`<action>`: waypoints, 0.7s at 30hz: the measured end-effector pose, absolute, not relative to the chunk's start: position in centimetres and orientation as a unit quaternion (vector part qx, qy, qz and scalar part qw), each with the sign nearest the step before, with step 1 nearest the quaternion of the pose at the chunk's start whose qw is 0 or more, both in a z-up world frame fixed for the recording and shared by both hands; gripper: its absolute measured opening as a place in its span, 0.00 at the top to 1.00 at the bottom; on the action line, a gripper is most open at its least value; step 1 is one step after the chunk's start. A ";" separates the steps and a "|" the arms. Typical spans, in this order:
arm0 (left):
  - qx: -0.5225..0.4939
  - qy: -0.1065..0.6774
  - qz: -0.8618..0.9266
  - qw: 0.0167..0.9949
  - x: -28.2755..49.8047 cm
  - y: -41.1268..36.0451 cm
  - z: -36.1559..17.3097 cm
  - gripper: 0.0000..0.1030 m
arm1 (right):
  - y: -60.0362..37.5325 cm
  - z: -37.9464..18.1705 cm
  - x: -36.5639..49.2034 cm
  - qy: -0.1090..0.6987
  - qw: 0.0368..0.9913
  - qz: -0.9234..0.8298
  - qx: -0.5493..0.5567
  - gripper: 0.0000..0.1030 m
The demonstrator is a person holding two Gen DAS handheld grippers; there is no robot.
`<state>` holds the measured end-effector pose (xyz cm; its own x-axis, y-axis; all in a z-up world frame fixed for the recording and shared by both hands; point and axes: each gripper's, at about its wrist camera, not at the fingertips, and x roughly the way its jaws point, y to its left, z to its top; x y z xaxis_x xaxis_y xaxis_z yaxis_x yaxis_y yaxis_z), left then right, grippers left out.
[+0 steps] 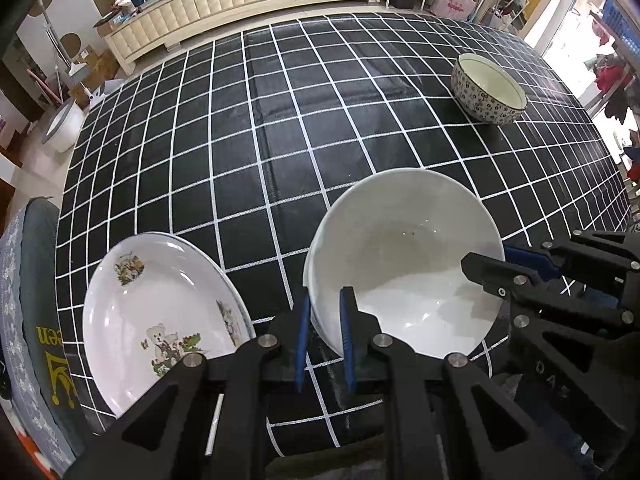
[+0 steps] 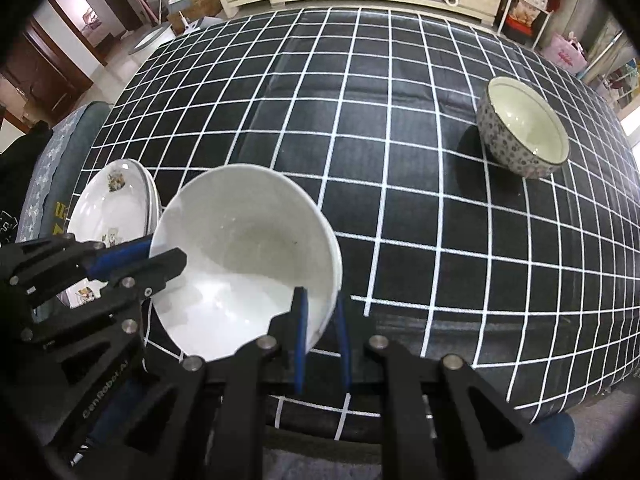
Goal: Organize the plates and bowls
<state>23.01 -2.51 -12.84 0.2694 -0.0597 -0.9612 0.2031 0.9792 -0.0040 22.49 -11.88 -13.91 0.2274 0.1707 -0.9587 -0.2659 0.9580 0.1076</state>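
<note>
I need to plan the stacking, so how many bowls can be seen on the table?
2. The white bowl is near the front edge, its rim gripped by the left gripper and the right gripper. The patterned bowl stands alone, far right. No others visible.

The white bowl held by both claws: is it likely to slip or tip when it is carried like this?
The white bowl looks glazed and glossy, so it may slip. The left claw and right claw each pinch only the thin rim on opposite sides, so uneven motion could probably tilt it. It appears rigid ceramic, likely to chip if dropped on the checked tablecloth.
</note>
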 end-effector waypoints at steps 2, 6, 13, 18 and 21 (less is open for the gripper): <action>0.062 0.599 -0.080 0.794 23.0 -2.5 -13.1 0.88 | -11.7 -14.0 22.5 0.607 0.782 0.138 -0.043 0.83; 0.062 0.600 -0.082 0.794 23.0 -2.4 -13.2 0.88 | -11.4 -13.9 22.6 0.604 0.784 0.137 -0.051 0.83; 0.056 0.602 -0.086 0.792 23.1 -2.2 -13.3 0.88 | -11.6 -13.8 22.6 0.601 0.786 0.138 -0.047 0.83; 0.058 0.586 -0.080 0.805 22.6 -2.3 -12.5 0.88 | -11.5 -13.4 22.4 0.589 0.795 0.132 -0.059 0.83; 0.071 0.580 -0.078 0.808 22.2 -2.6 -12.2 0.86 | -11.8 -13.3 22.4 0.589 0.796 0.131 -0.054 0.83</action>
<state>22.20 -2.55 -12.15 0.3147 -0.0447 -0.9482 0.2084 0.9778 0.0231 22.40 -11.78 -13.29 0.2725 0.1453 -0.9511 -0.2723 0.9598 0.0686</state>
